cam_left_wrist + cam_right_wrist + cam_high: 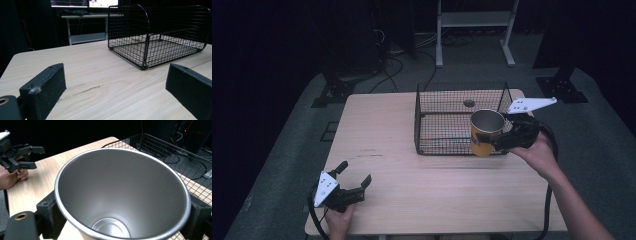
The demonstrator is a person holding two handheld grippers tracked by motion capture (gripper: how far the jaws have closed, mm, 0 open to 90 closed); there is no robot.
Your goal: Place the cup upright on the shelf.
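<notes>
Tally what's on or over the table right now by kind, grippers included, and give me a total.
Wire baskets: 1, the black wire basket on the table's far right part.
Cups: 1, the yellow metal cup, empty, upright, clamped in the right gripper.
Grippers: 2, the right one and the left gripper, open with nothing between its jaws.
Total: 4

A pale wooden worktop [382,130] stands on grey carpet [287,145] in a dark room. At twelve o'clock a white frame stand [474,20] rises, with black cables [402,60] trailing at eleven o'clock.
</notes>
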